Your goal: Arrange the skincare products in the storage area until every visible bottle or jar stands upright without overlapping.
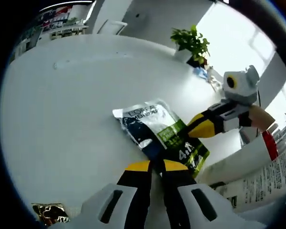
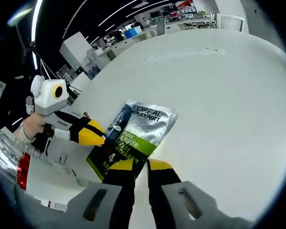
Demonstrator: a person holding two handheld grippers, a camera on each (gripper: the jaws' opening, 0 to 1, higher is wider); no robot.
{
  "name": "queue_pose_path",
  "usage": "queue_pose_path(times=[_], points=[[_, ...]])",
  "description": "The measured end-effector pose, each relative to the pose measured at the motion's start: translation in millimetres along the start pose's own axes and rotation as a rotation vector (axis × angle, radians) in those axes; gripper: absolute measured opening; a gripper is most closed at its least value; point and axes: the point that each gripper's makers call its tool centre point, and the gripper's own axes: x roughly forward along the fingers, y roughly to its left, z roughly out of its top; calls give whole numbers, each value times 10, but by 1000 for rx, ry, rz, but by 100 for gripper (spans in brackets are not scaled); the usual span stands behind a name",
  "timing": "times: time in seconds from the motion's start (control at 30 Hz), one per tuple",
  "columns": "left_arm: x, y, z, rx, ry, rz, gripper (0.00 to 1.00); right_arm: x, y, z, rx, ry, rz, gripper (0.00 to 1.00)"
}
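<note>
While the left gripper (image 1: 156,166) has its yellow-tipped jaws drawn nearly together at the near edge of a silver and green L'Oréal sachet (image 1: 162,133), the sachet lies flat on the white table (image 1: 62,109); whether the tips actually pinch its edge I cannot tell; the right gripper (image 1: 196,128) reaches in from the right of the left gripper view, its yellow tips touching the sachet's far side.

From the right gripper view the sachet (image 2: 136,131) lies with its dark green end toward the camera; the right gripper (image 2: 140,166) shows its jaws close together at that end, and grip or mere contact cannot be told; the left gripper (image 2: 93,134) comes in from the left, its tips on the sachet's edge, a hand (image 2: 31,125) behind it.

A white printed box (image 2: 45,183) sits at lower left; a potted plant (image 1: 193,44) stands far across the table; a gold wrapper (image 1: 50,213) lies near the left jaws.
</note>
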Motion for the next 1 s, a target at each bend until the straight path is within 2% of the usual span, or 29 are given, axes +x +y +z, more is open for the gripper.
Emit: queue_pose_path(times=[0.2, 0.33, 0.5, 0.63, 0.73, 1.0], points=[[31, -40, 37, -93, -34, -30, 3, 8, -44, -1, 70, -30, 10, 4], [68, -166, 66, -89, -38, -65, 7, 12, -46, 3, 74, -37, 4, 3], [83, -175, 73, -109, -40, -82, 8, 14, -55, 11, 82, -49, -10, 1], [57, -268, 144, -108, -64, -108, 5, 5, -54, 95, 52, -74, -39, 1], [-4, -242, 243, -96, -101, -87, 3, -29, -12, 207, 36, -102, -31, 1], [-230, -204, 444, -54, -151, -49, 2, -124, 187, 510, -20, -158, -11, 1]])
